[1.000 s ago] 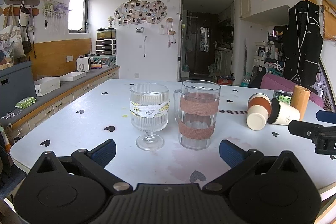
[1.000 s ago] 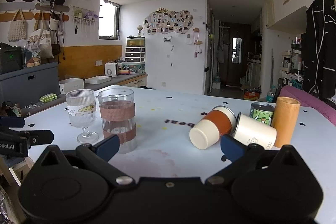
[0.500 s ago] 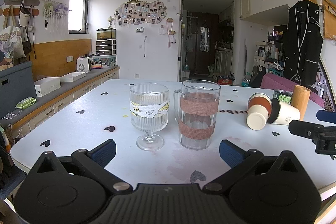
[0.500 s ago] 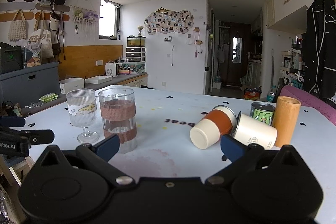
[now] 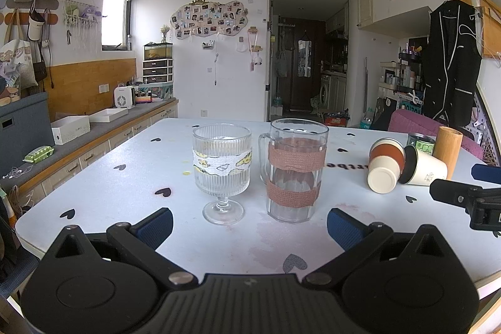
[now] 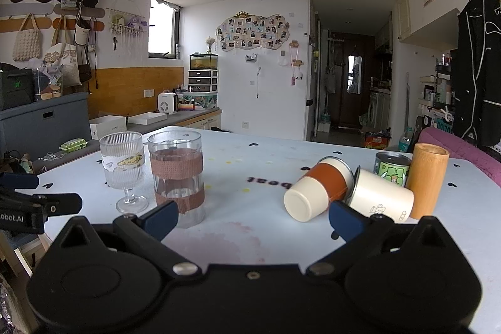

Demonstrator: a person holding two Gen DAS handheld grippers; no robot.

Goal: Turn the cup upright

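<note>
Two paper cups lie on their sides on the white table. One has an orange sleeve, its base facing me; it also shows in the left wrist view. The other is a white cup lying beside it, also seen in the left wrist view. My right gripper is open and empty, a little short of the cups. My left gripper is open and empty, in front of a stemmed glass and a glass mug.
A green can and a bamboo tumbler stand behind the white cup. The stemmed glass and mug stand left of the right gripper. The right gripper's finger shows at the right of the left wrist view. The table edge is near.
</note>
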